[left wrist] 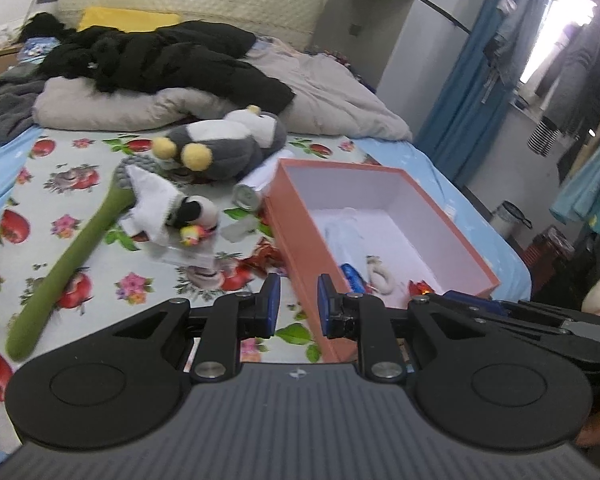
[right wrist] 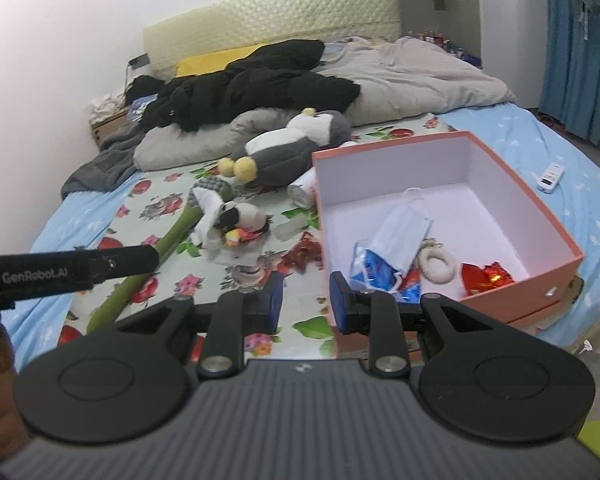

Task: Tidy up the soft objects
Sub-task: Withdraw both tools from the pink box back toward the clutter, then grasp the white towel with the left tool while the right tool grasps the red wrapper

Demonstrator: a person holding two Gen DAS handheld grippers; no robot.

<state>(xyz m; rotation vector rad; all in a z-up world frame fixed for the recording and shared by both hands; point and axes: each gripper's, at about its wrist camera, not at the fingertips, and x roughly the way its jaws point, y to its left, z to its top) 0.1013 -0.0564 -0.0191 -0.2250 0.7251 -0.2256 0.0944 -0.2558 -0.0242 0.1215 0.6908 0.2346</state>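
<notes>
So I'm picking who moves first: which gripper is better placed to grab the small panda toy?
Probably left. The left gripper, empty with jaws apart, faces the panda toy; the right gripper sits nearer the box.

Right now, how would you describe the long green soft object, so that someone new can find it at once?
Start at the orange box on the flowered bed sheet. On the box's open side lies a pile of soft toys, with the grey penguin plush at its far end. The long green plush stalk runs from that pile toward the camera; nothing else there is so thin and plain green.
</notes>
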